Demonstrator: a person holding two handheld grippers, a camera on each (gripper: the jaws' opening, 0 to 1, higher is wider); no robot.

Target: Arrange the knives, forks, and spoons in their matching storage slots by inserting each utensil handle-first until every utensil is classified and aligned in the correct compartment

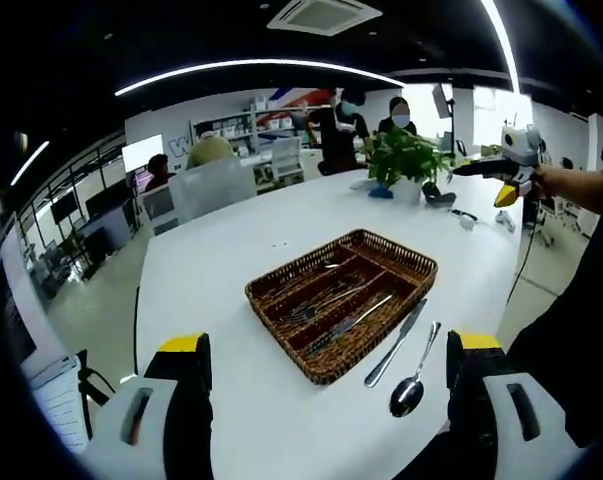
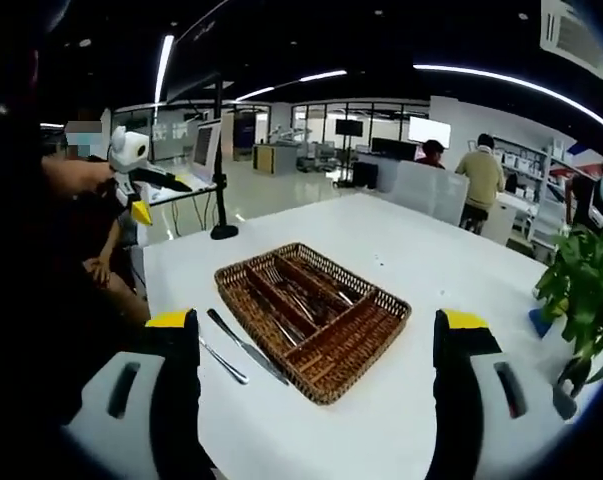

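A wicker tray (image 1: pixel 326 372) sits on the white surface (image 1: pixel 231 270), some cutlery already in its slots. Just beside the tray lie a knife (image 1: pixel 396 343) and a spoon (image 1: pixel 412 385). The left hand-held gripper (image 1: pixel 331 375) and right hand-held gripper (image 2: pixel 316 345) both stand wide, holding nothing.

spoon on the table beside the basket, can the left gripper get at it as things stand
Probably yes. The spoon lies bare on the white table beside the knife, outside the wicker basket. The left gripper is open, with nothing between them.

1 basket (image 1: pixel 417 266), 1 knife (image 1: pixel 396 343), 1 spoon (image 1: pixel 409 394) outside.
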